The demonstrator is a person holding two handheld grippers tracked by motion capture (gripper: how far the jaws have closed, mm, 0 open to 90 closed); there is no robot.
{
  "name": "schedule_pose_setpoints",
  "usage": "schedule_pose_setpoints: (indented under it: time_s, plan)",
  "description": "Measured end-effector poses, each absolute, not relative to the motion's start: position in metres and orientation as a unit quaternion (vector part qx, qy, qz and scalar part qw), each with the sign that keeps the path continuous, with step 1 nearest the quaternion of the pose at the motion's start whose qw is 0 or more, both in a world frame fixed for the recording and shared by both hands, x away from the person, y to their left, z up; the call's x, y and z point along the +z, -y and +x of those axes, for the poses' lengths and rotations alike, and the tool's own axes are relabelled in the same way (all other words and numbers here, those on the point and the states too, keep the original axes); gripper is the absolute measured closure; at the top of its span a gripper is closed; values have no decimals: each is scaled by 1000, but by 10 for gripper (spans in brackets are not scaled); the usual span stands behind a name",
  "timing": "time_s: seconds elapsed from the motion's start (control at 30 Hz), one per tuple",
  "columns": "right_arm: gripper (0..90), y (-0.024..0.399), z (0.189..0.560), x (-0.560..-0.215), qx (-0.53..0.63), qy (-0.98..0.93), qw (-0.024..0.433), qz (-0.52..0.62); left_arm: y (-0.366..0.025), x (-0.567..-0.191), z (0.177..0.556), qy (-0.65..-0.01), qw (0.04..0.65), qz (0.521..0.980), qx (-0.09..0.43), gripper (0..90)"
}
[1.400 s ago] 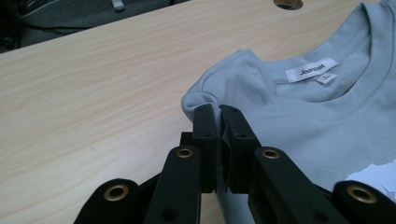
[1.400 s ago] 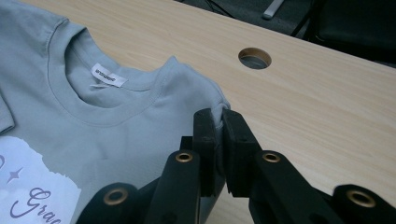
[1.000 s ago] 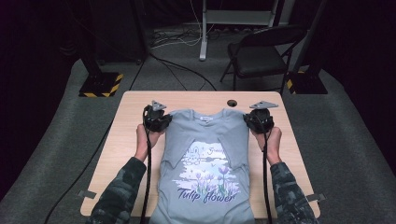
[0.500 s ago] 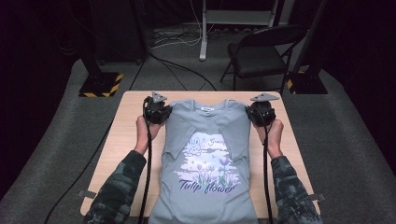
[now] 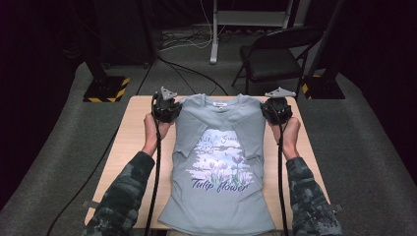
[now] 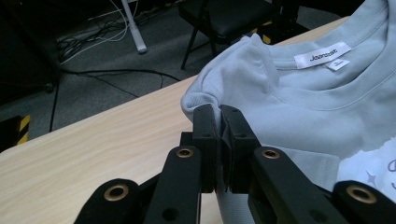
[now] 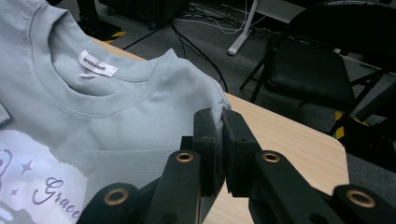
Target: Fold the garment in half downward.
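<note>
A pale blue T-shirt with a flower print and "Tulip flower" lettering lies face up on the wooden table, sleeves folded in under the front. My left gripper is shut on the shirt's left shoulder, the cloth pinched between its jaws. At the other shoulder my right gripper is shut on the fabric in the same way. Both shoulders are lifted off the table while the hem hangs over the near edge. The white neck label shows inside the collar.
A black folding chair stands beyond the table's far edge, with a white stand post and loose cables on the grey floor. Black stand bases with yellow-striped feet sit at the far left and right.
Both grippers have moved up and away from me toward the table's far edge, drawing the shirt's shoulders along; the shirt has slid farther onto the table.
</note>
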State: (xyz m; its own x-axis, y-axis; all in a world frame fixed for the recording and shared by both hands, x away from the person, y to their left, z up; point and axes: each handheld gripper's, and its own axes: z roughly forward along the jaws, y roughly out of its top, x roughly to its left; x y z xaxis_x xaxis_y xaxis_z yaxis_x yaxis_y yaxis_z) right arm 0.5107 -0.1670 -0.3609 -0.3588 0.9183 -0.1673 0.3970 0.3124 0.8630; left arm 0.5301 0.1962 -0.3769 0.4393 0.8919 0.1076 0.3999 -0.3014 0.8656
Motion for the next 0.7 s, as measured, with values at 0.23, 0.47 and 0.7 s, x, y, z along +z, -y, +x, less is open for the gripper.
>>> schedule_pose_setpoints:
  time_s: [0.23,0.47,0.7]
  plan:
    - [850,164,512,-350,378,-730,359,442,-193,-367,533,-430,405,744,313,848]
    - [849,165,512,-344,382,-723,370,441,-192,-359,536,-429,408,740,318,848]
    - [849,166,513,-337,382,-720,380,438,-189,-350,541,-428,410,739,321,848]
